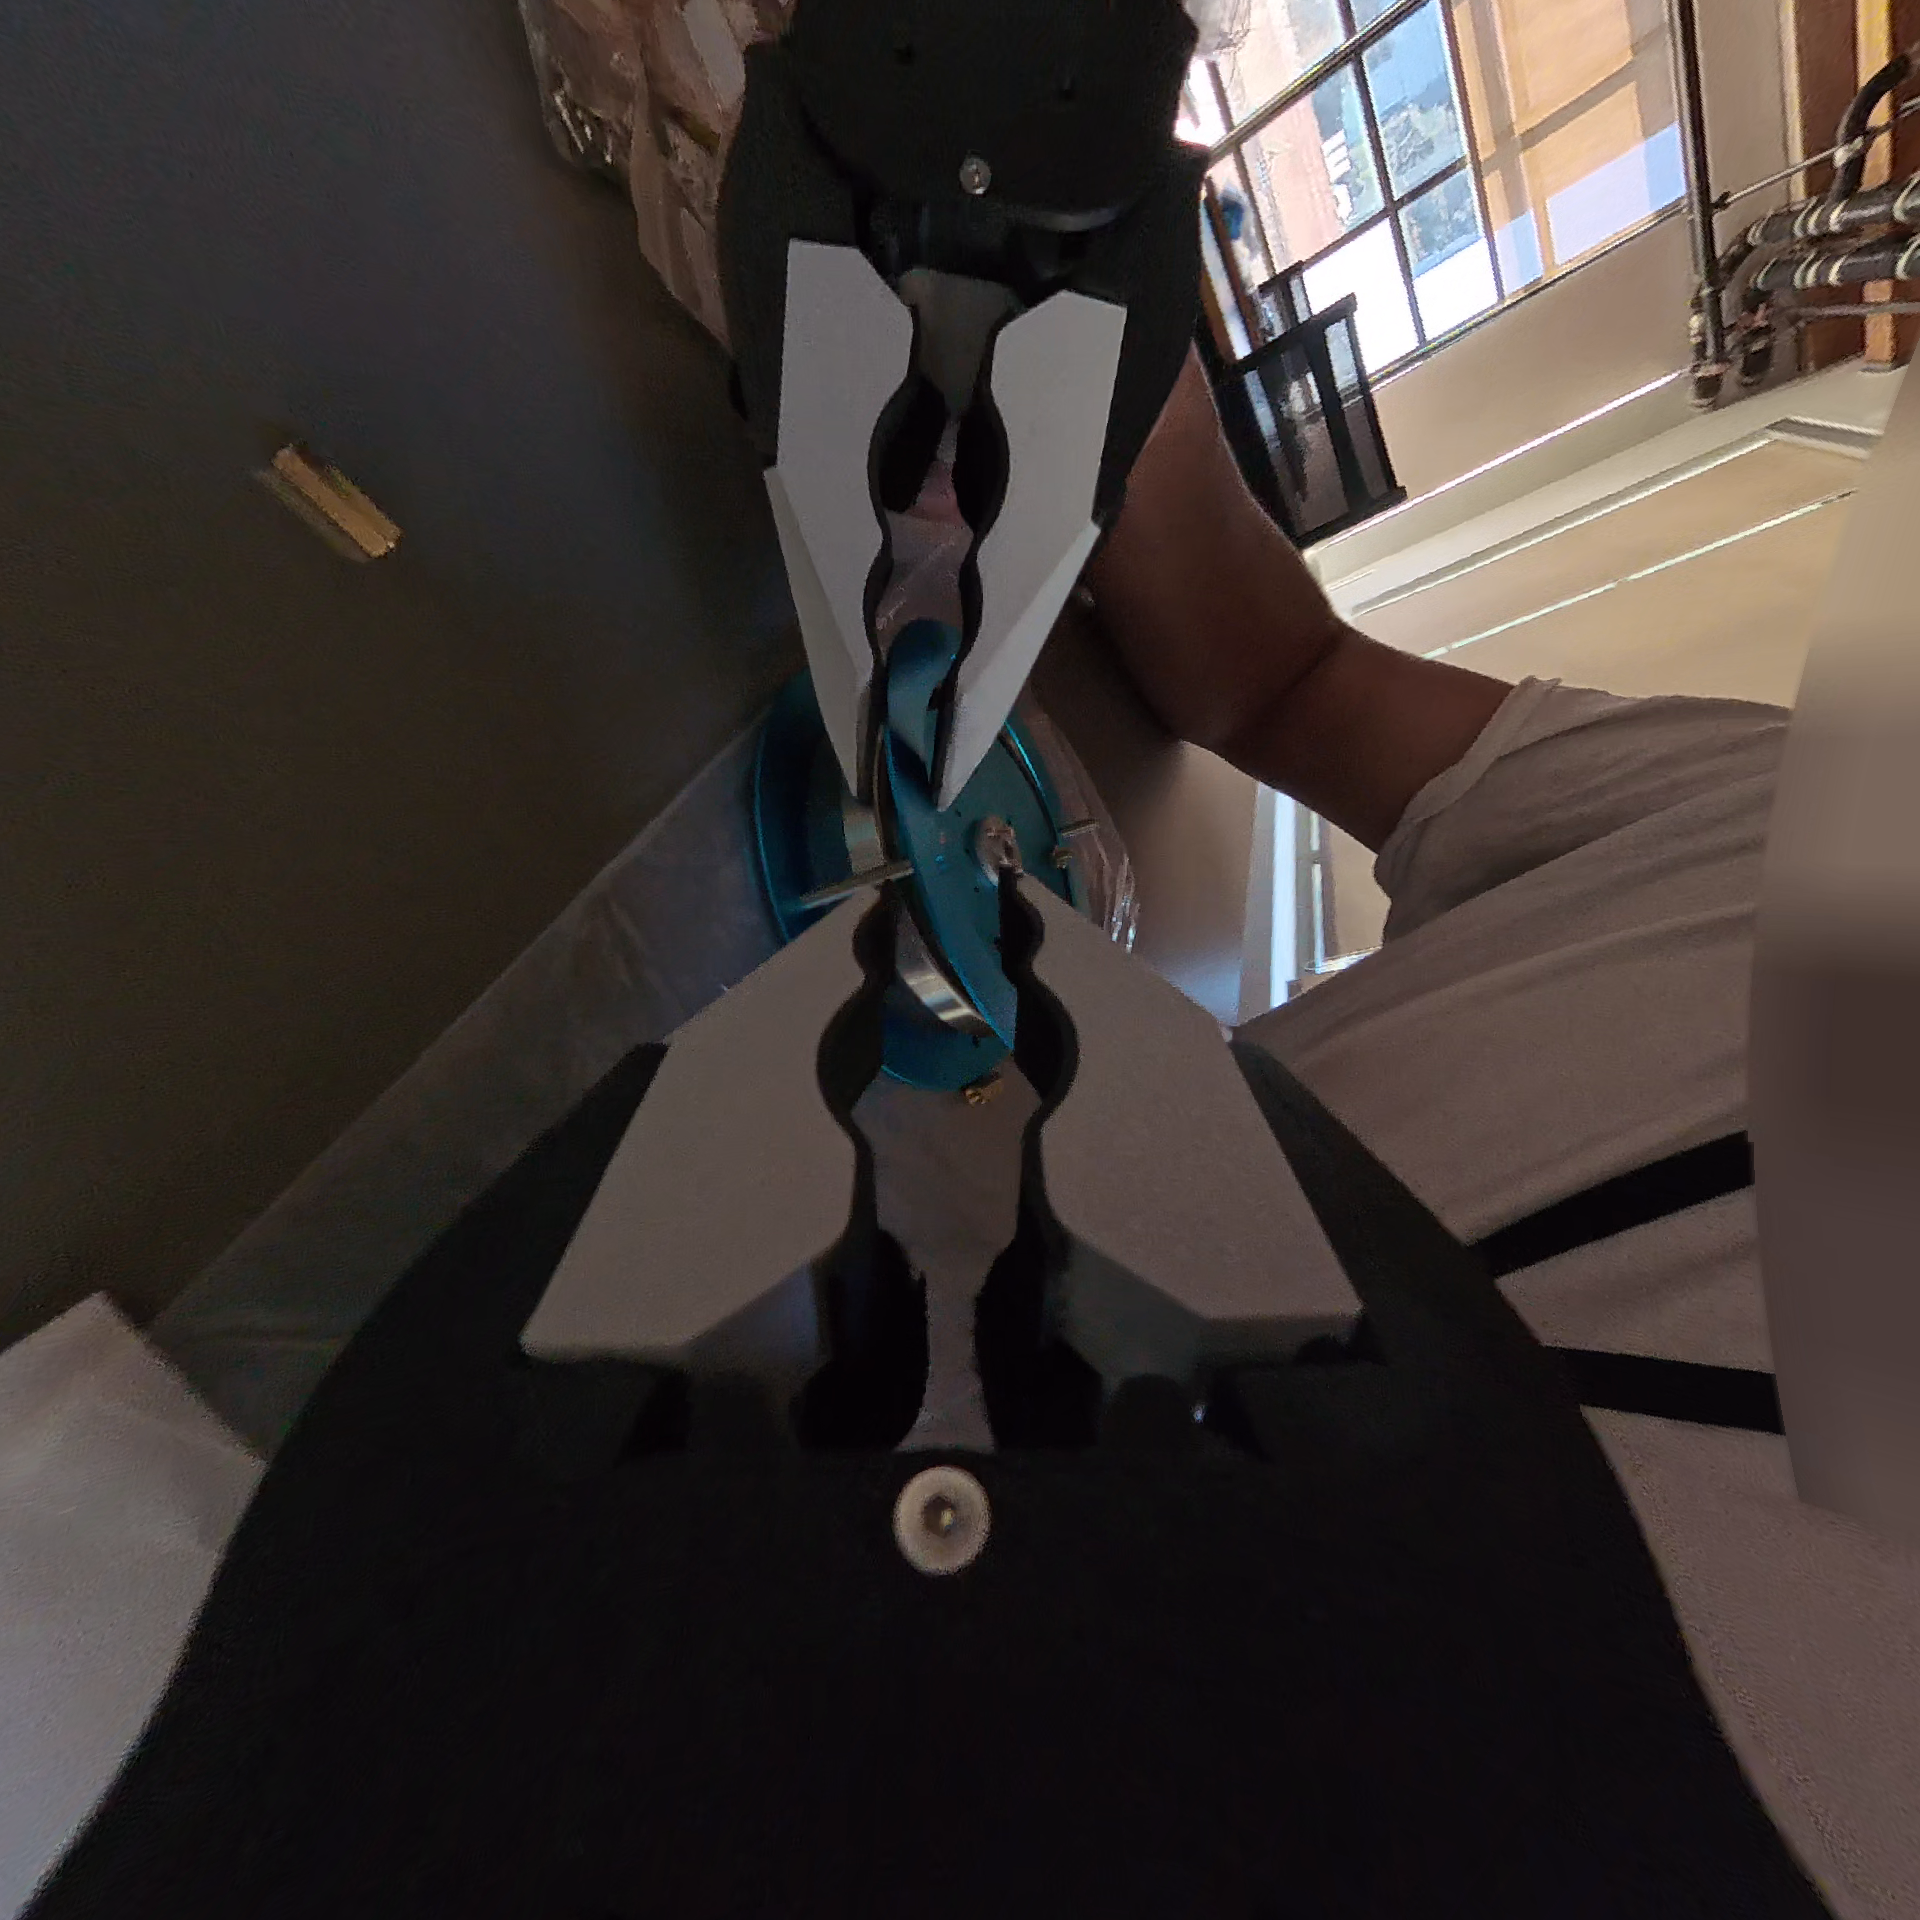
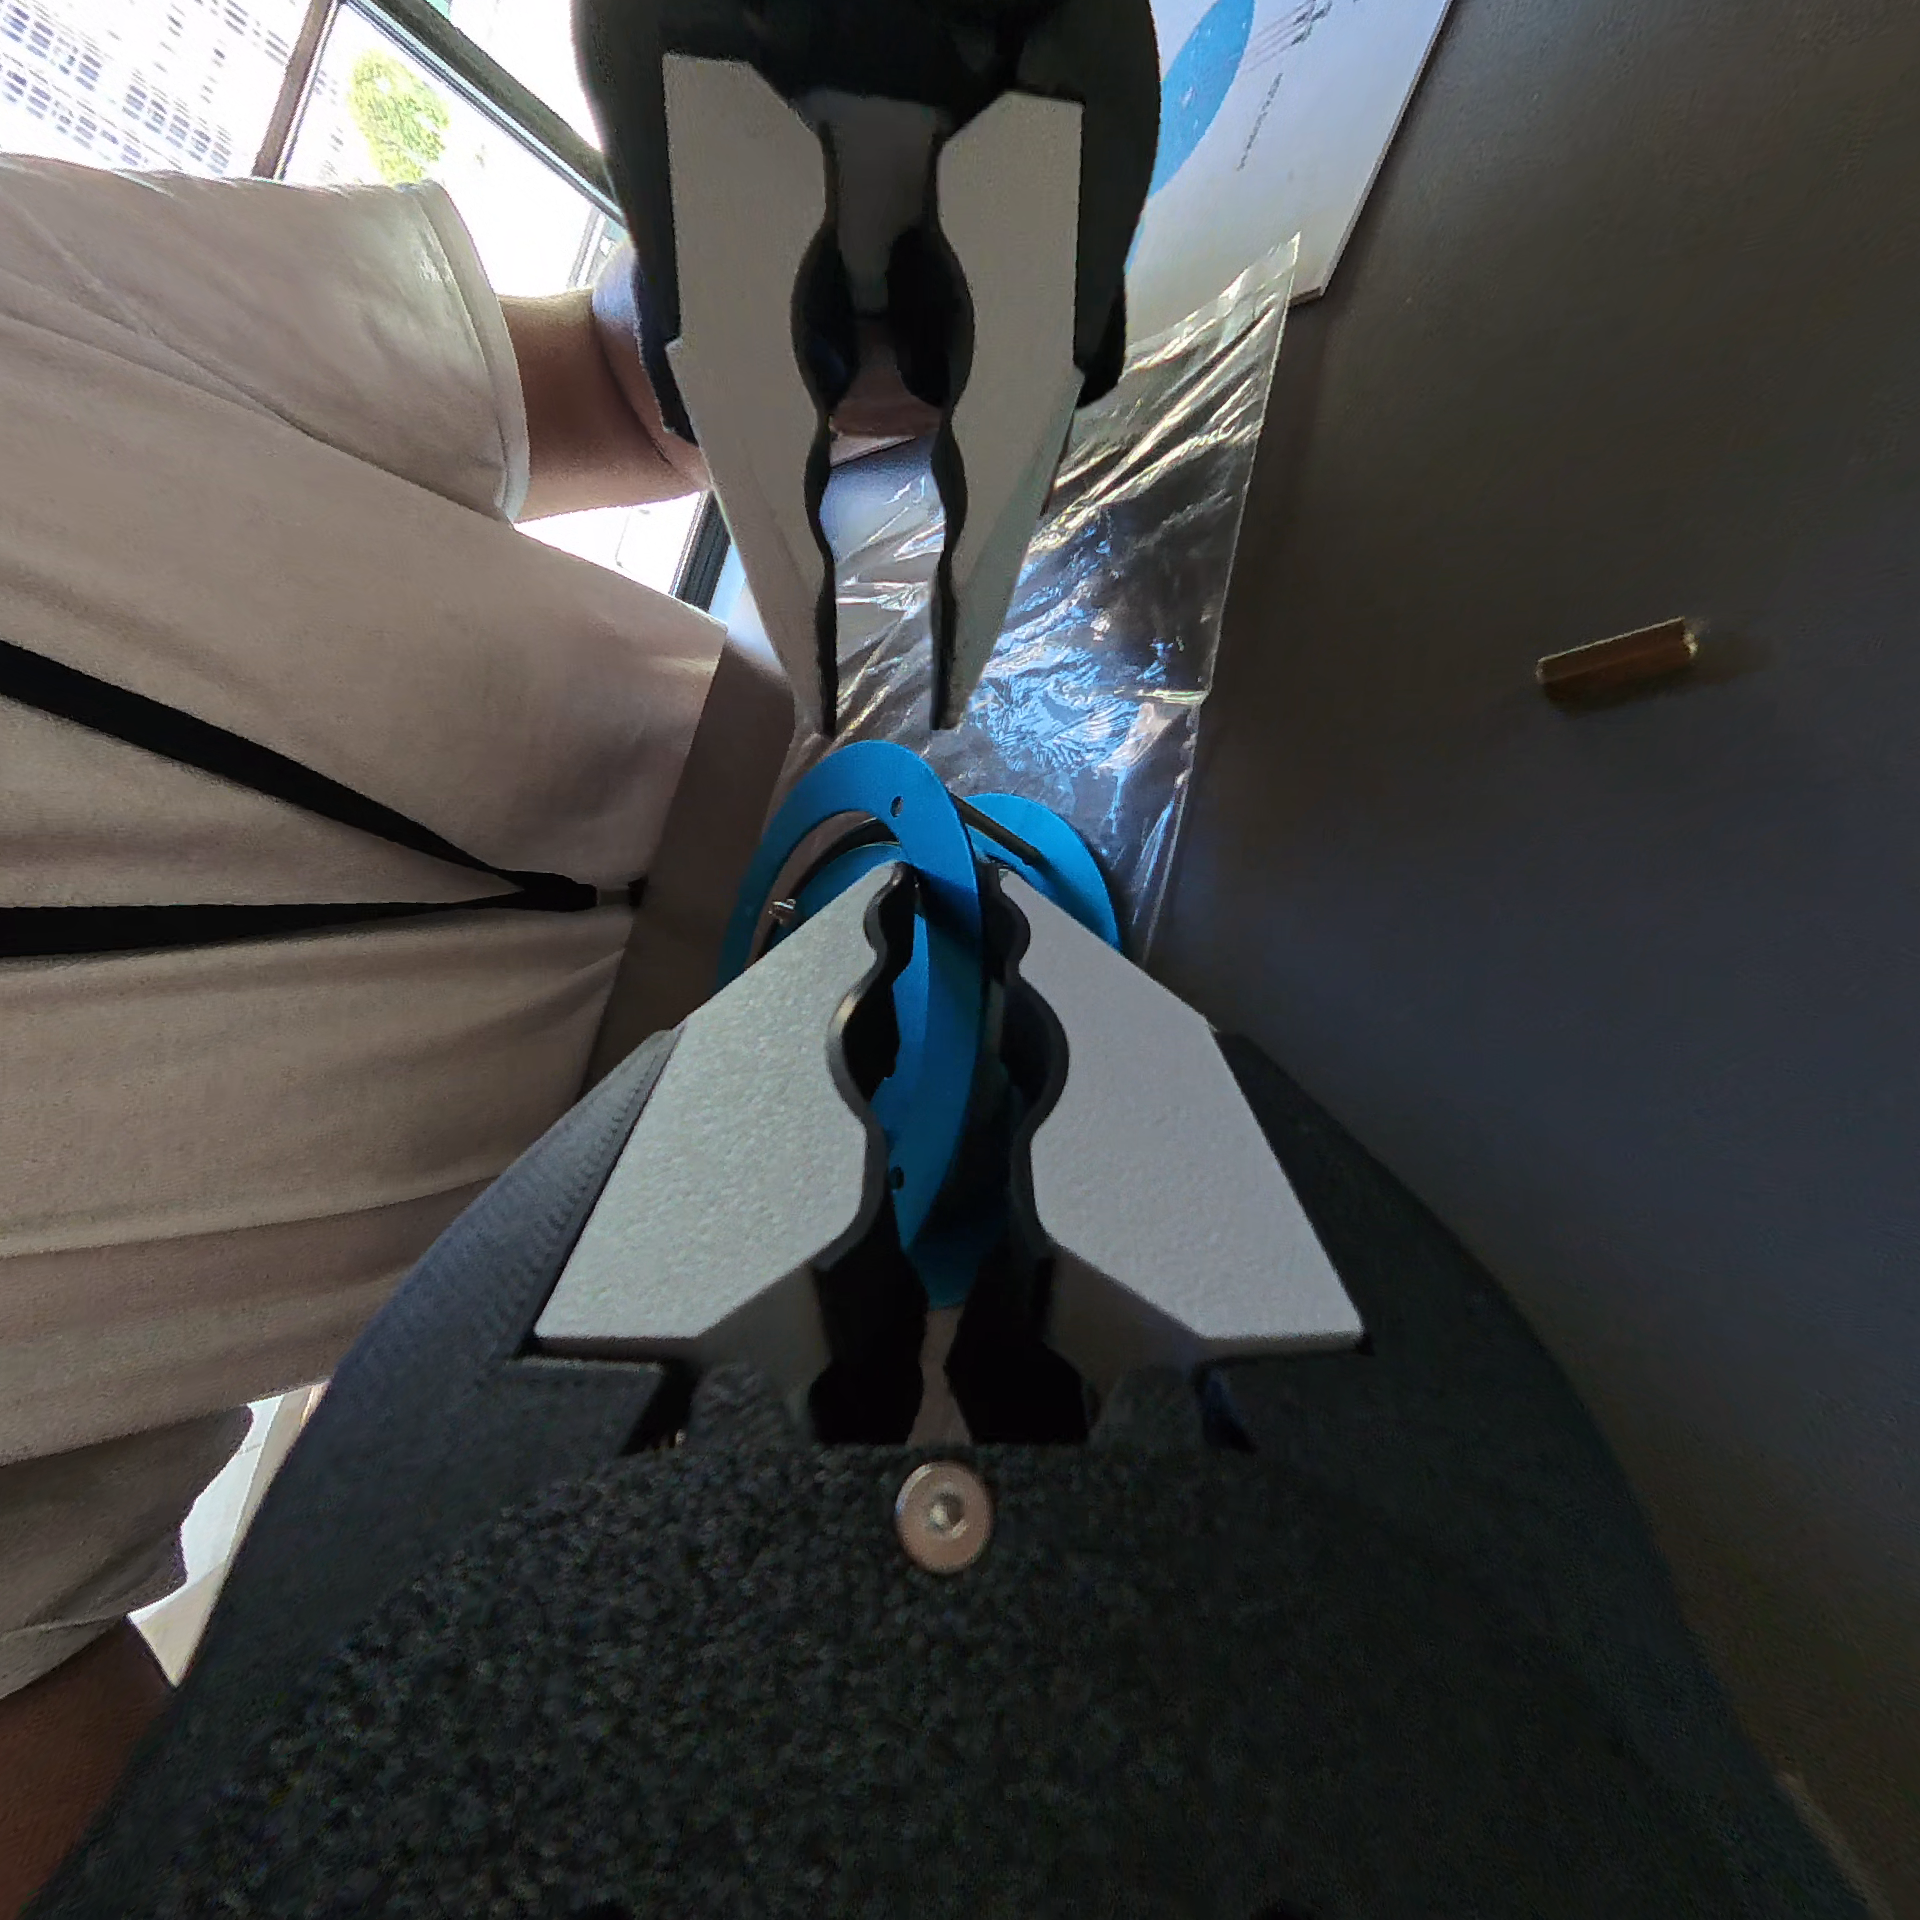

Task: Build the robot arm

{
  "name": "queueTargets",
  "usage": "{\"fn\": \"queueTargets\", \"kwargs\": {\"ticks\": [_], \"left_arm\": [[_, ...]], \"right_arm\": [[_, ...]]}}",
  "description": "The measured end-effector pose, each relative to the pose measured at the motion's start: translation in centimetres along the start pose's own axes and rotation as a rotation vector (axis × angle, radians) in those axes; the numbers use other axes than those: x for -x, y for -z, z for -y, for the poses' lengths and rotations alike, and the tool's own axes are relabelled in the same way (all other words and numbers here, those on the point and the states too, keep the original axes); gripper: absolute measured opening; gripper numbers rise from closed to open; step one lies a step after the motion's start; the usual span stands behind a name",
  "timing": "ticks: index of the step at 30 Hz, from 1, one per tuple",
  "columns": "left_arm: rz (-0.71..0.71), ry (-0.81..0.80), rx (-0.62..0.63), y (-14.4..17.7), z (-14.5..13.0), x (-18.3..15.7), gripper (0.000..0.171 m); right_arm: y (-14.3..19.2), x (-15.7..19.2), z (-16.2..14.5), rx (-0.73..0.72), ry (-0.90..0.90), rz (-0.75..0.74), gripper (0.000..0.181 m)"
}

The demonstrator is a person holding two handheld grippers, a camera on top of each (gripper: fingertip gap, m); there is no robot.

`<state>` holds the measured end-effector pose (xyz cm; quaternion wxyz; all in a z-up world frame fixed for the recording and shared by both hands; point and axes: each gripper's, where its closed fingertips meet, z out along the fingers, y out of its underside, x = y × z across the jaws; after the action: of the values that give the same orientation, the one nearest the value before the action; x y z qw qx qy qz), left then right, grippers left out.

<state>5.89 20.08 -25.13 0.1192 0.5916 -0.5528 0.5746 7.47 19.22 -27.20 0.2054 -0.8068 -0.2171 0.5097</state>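
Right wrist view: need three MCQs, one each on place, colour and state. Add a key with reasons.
1. Where is the brass standoff?
A) gripped in a claw
B) lying alone on the dark table
C) stacked on the ring assembly

2. What colour is the ring assembly?
A) red
B) blue
C) yellow

3. What state is the right claw in?
A) wide open and empty
B) shut on the ring assembly
C) shut on the standoff

Key:
1. B, it lies on bare tabletop, well apart from the ring assembly.
2. B, its rings are blue.
3. B, a ring sits pinched between its two fingers.
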Motion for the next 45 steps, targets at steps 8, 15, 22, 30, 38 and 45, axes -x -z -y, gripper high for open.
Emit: {"fn": "queueTargets", "kwargs": {"ticks": [8,15,22,30,38,45], "left_arm": [[0.028,-0.101,0.032,-1.6,-0.7,0.1,0.022],[0.026,-0.090,0.032,-1.6,-0.8,0.3,0.020],[0.082,-0.104,0.035,-0.8,-1.0,1.1,0.019],[0.190,-0.259,0.045,-0.2,-0.8,1.0,0.019],[0.225,-0.390,0.181,-0.4,-2.2,0.5,0.025],[0.126,-0.335,0.212,-1.2,-3.4,0.4,0.020]], "right_arm": [[-0.2,-0.1,0.1,-0.011,-0.012,0.012,0.012],[-0.3,-0.3,-0.1,0.001,-0.014,-0.001,0.011],[-0.2,-0.8,-0.2,0.002,-0.027,-0.025,0.011],[2.2,-1.1,1.4,-0.125,0.012,-0.093,0.025],[5.7,4.0,-1.1,-0.271,0.177,-0.449,0.061],[2.5,4.1,-7.0,-0.357,0.203,-0.690,0.097]]}}
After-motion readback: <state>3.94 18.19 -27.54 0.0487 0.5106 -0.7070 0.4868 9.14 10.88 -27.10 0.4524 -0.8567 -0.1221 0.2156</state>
